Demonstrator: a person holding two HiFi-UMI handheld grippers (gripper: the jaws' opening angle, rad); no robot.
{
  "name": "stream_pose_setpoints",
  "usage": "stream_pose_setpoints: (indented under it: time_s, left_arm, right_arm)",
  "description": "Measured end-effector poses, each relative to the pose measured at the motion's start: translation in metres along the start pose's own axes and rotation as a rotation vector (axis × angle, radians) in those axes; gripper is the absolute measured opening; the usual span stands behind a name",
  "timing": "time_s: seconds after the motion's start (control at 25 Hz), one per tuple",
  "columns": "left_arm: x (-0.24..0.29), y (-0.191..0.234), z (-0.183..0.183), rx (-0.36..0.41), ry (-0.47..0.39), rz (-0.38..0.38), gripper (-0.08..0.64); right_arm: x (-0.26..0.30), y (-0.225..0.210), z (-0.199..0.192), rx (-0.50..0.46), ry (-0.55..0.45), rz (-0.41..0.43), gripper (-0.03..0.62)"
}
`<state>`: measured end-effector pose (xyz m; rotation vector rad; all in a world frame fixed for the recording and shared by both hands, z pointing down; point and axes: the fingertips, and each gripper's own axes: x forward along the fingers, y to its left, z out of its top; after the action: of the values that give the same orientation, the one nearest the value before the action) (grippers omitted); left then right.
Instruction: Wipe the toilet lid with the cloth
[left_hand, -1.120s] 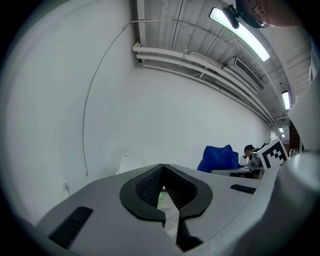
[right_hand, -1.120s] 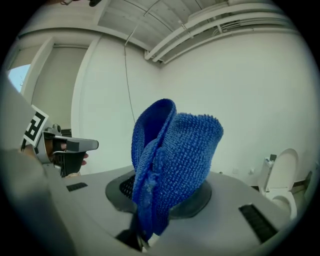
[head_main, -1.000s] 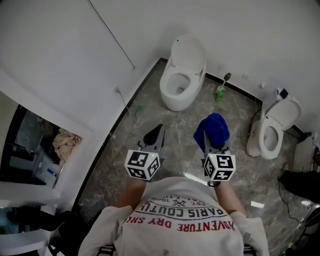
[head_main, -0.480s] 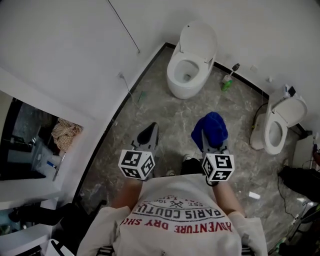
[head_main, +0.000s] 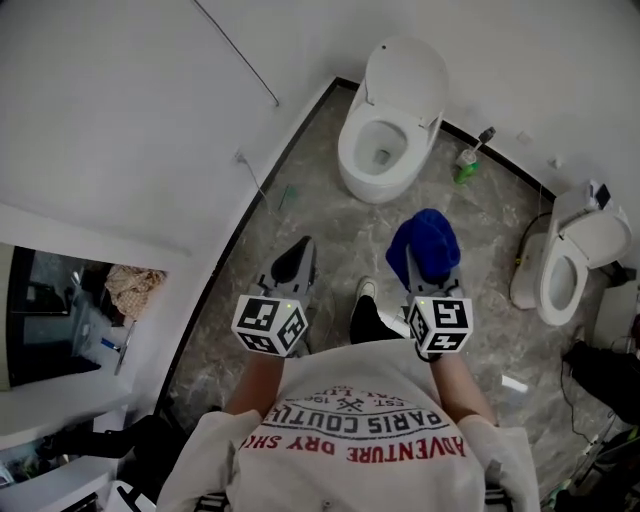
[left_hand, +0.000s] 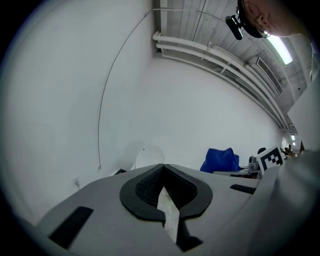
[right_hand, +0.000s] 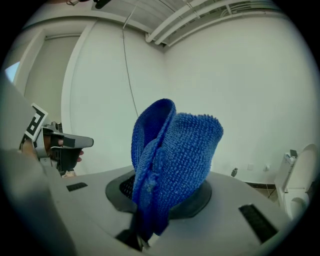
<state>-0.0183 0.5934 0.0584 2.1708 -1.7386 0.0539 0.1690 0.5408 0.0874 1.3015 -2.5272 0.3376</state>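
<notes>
A white toilet (head_main: 385, 150) stands against the far wall with its lid (head_main: 405, 75) raised upright. My right gripper (head_main: 432, 272) is shut on a blue cloth (head_main: 425, 243), which bunches up above the jaws (right_hand: 170, 155) and hides the toilet in the right gripper view. My left gripper (head_main: 297, 252) is held level beside it, shut with nothing in it (left_hand: 162, 166). Both hang over the marble floor, well short of the toilet. The left gripper view shows the raised lid (left_hand: 148, 157) ahead and the blue cloth (left_hand: 220, 160) to the right.
A second white toilet (head_main: 575, 262) stands at the right, with its lid up too (right_hand: 298, 182). A green bottle (head_main: 466, 166) sits by the far wall between the toilets. The white wall runs close on the left. The person's shoe (head_main: 368, 312) is between the grippers.
The person has stepped forward, so the toilet is nearer and more centred. A foot now shows between the grippers. Both grippers keep their pose and the cloth stays held.
</notes>
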Motion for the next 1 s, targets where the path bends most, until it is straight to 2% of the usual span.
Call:
stream_pose_setpoints:
  time_s: [0.24,0.44,0.56,0.76,1.0]
  left_arm:
    - [0.101,0.034,0.047,0.02,-0.014,0.024,0.006]
    - [0.169,0.06,0.063,-0.007,0.004,0.034,0.006]
    - [0.207,0.064,0.066,-0.028,0.024,0.01,0.006]
    - [0.266,0.066,0.074,-0.012,0.052,-0.053,0.006]
    - [0.356,0.097,0.083,-0.021,0.098,-0.136,0.006]
  right_arm:
    - [0.085,-0.067,0.048,0.0,-0.049,0.002,0.094]
    - [0.143,-0.117,0.059,0.021,-0.027,-0.037,0.094]
    - [0.166,-0.137,0.06,0.022,-0.008,-0.063,0.094]
    - [0.201,-0.164,0.063,0.027,0.023,-0.1,0.094]
    - [0.262,-0.192,0.071,0.045,0.051,-0.174,0.094]
